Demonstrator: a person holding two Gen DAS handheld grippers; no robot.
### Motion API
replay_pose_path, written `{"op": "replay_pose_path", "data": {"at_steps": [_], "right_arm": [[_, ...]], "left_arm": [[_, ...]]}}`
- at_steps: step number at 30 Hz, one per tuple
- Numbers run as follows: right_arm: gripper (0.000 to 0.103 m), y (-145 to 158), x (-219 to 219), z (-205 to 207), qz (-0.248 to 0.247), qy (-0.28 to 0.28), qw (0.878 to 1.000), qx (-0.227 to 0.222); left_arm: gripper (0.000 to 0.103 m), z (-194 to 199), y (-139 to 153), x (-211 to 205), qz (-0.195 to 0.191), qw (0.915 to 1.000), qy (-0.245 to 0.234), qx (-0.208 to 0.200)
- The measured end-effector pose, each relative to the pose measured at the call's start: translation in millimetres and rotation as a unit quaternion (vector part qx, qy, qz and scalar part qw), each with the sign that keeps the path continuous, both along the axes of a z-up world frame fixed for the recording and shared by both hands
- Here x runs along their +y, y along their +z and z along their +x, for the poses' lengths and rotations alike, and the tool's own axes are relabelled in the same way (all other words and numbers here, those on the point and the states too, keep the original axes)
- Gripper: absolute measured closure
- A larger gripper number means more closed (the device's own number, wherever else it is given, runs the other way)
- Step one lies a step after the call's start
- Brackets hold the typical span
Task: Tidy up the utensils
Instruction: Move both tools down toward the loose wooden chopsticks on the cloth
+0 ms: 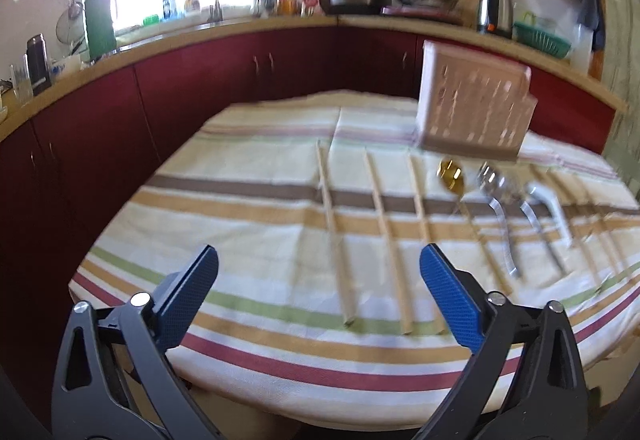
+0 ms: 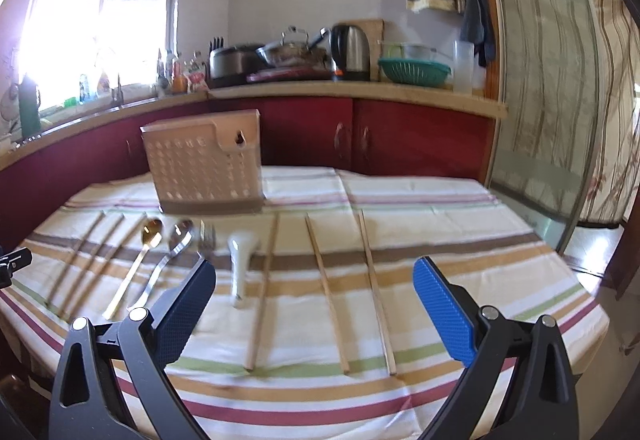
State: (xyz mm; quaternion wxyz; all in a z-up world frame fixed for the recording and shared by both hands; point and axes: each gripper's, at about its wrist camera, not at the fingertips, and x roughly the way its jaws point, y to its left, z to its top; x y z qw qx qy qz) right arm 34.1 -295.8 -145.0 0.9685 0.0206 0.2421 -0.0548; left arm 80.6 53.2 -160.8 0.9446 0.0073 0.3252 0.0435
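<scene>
Both grippers sit nearest the lens, raised over the near edge of the table: your left gripper (image 1: 319,292) has its blue pads spread wide with nothing between them, and your right gripper (image 2: 314,304) is likewise spread and empty. Beneath them the striped tablecloth (image 2: 460,208) carries every utensil in a row, handles toward you. From the right wrist view, three wooden chopsticks (image 2: 328,292) lie directly ahead between the pads, well apart from one another; a white ceramic spoon (image 2: 239,260) lies just left of them, then a fork (image 2: 206,238), a silver spoon (image 2: 176,244) and a gold spoon (image 2: 149,236), with three more chopsticks (image 2: 90,256) at the far left. The left wrist view shows those far-left chopsticks (image 1: 380,216) ahead of the left pads, though that picture is blurred. Behind the row stands the perforated holder (image 2: 204,164), upright and, as far as can be seen, holding nothing. Judged from this layout, sorting has not begun; you are at the approach step for a first pick. Lower one gripper over a single chopstick, align the pads across its shaft, and close squarely, since a thin round stick lying flat on cloth is likely to roll or slip from a skewed grip.
</scene>
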Motion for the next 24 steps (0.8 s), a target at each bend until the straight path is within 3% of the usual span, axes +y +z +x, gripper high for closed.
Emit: {"op": "replay_pose_path", "data": {"at_steps": [2,7,9,10,11,15,21,24], "right_arm": [[0.007,-7,-3,2,0.001,-0.001,1.0,0.009],[0.009,-15,-8,2,0.007,0.002,1.0,0.011],[0.02,-18,-9,4,0.01,0.003,1.0,0.014],[0.033,-19,-10,5,0.011,0.003,1.0,0.017],[0.039,-20,-11,6,0.013,0.002,1.0,0.021],[0.04,-23,-16,6,0.023,0.001,0.999,0.024],[0.04,-26,-21,2,0.029,-0.001,0.999,0.024],[0.04,-27,-24,1,0.035,-0.004,0.999,0.024]], "left_arm": [[0.021,5,-13,1,0.002,0.9998,0.005,0.02],[0.029,11,-31,5,0.001,0.9988,0.007,0.048],[0.031,12,-34,2,0.005,0.9987,0.004,0.051],[0.035,12,-36,1,0.007,0.9985,0.0,0.055],[0.038,13,-38,-1,0.009,0.9983,-0.003,0.058],[0.044,11,-44,-3,0.006,0.9977,-0.011,0.066],[0.045,6,-45,-9,0.019,0.9977,-0.014,0.063],[0.059,4,-46,-5,-0.014,0.9974,-0.03,0.064]]}}
